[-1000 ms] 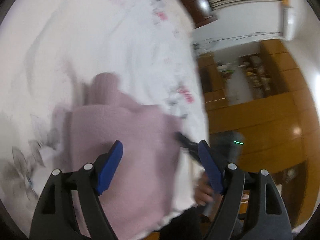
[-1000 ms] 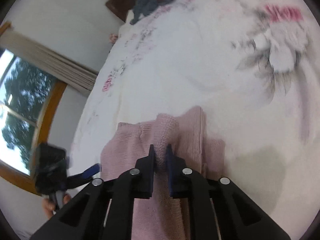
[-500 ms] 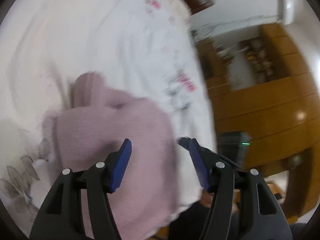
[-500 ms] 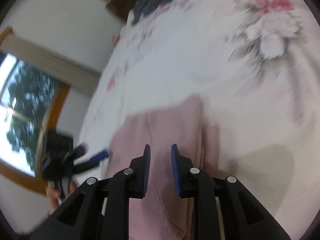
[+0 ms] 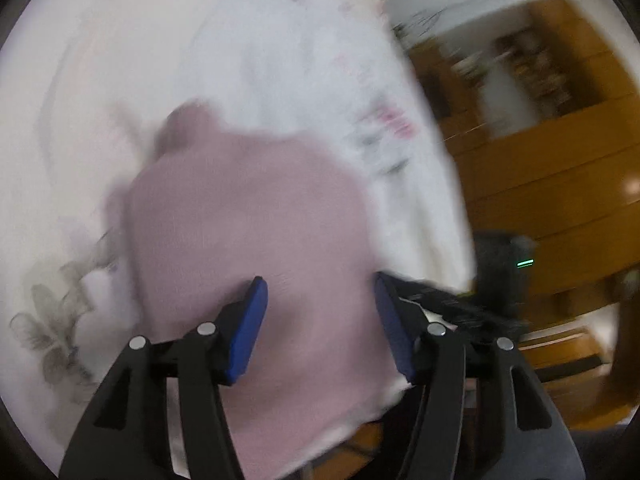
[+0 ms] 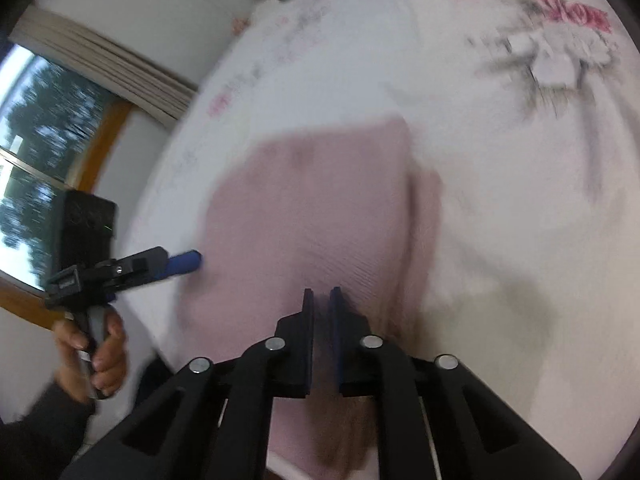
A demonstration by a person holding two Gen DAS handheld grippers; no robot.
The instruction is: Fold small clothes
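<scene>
**Pink garment flat on bed, both tools over it, nothing gripped**

Left tool (image 5: 318, 312): released, blue pads spread wide. Pink knit garment (image 5: 248, 232) lay directly ahead of and under the gap between the fingers. No cloth between the pads. From the right wrist view the same tool (image 6: 182, 262) sat at the garment's left edge, tip just beside or touching the cloth; too blurred to tell which. A hand (image 6: 100, 348) held its grip, dark sleeve below.

Right tool (image 6: 322, 300): fingers nearly together, thin slit left between them. No cloth visible in the slit. It hung over the near part of the garment, slightly right of its middle. Contact with the fabric can't be judged.

Garment: roughly rectangular, lying flat on the floral bedsheet (image 6: 500, 160), with a narrower layer poking out along its right side ahead of the right tool. In the left view a small lump of it stuck out at the far left corner.

Beyond the left tool to the right: wooden cabinets (image 5: 540, 184). Left of the right tool: window (image 6: 36, 160). Both frames motion-blurred.
</scene>
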